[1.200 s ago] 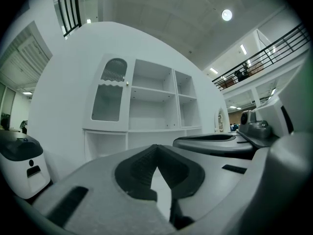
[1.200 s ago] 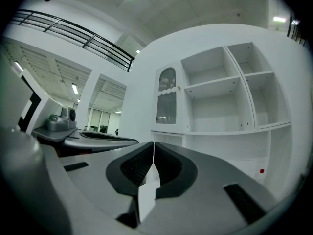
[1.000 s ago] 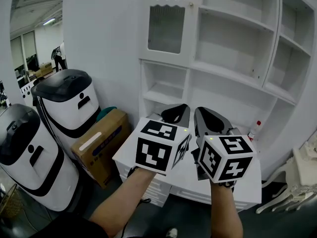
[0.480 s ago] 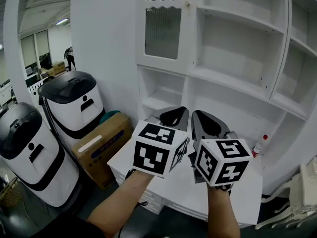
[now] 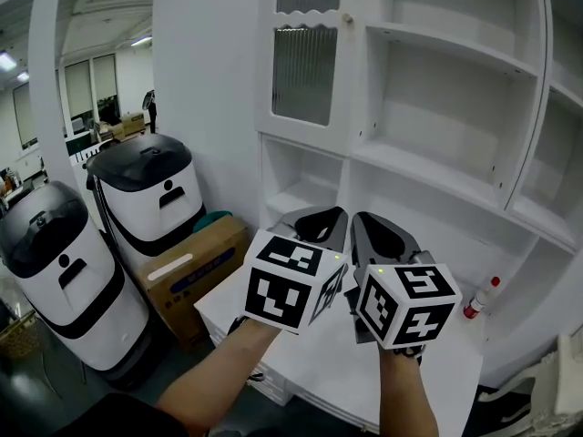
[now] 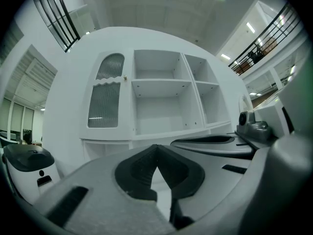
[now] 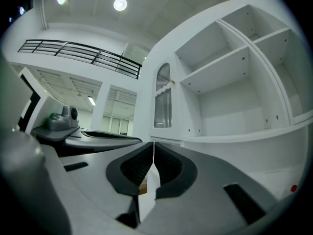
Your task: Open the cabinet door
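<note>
The white cabinet's door [image 5: 305, 62] has ribbed glass and a small knob [image 5: 346, 18] on its right edge, and it stands closed at the upper left of the shelving. Both grippers are held side by side, level, below the door and apart from it. My left gripper [image 5: 330, 215] is shut with nothing in it, and so is my right gripper [image 5: 363, 218]. In the left gripper view the door [image 6: 105, 99] and knob [image 6: 125, 78] sit above the closed left gripper [image 6: 156, 147]. From the right gripper [image 7: 153, 144] the door [image 7: 164, 98] appears up and left.
Open white shelves [image 5: 455, 107] fill the cabinet to the right of the door. A white counter [image 5: 319, 371] lies under the grippers, with a red-capped bottle [image 5: 481, 299] at its right. Two white-and-black bins [image 5: 150, 194] and a cardboard box [image 5: 187, 271] stand on the floor at left.
Both grippers, still shut and side by side, have moved closer to the cabinet. The door and knob now sit larger and lower in the head view.
</note>
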`<state>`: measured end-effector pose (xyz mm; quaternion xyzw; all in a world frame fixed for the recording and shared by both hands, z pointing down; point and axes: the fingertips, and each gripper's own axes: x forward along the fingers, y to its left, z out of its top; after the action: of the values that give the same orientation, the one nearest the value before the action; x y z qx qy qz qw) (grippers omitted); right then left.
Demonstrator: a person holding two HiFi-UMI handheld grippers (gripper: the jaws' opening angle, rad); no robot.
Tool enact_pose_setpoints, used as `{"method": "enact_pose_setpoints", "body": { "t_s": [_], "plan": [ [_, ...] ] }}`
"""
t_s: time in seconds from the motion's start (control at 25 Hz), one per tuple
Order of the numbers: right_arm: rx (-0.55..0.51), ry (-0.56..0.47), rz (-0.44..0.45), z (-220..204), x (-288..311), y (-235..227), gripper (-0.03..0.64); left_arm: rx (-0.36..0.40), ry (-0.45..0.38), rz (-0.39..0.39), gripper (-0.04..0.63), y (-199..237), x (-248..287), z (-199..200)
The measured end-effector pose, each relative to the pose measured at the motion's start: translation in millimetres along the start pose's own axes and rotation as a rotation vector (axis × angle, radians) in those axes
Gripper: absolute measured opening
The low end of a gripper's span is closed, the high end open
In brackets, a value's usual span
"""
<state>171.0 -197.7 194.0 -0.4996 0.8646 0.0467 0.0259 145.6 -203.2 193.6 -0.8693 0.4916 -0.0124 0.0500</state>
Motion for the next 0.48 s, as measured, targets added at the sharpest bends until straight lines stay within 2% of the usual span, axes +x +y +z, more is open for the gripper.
{"method": "enact_pose_setpoints", "body": {
  "t_s": [0.48],
  "plan": [
    [-0.049, -0.013, 0.003, 10.1, 40.1, -19.2, 0.021, 0.024, -0.025, -0.003, 0.006, 26.1, 36.5, 11.7]
  ]
}}
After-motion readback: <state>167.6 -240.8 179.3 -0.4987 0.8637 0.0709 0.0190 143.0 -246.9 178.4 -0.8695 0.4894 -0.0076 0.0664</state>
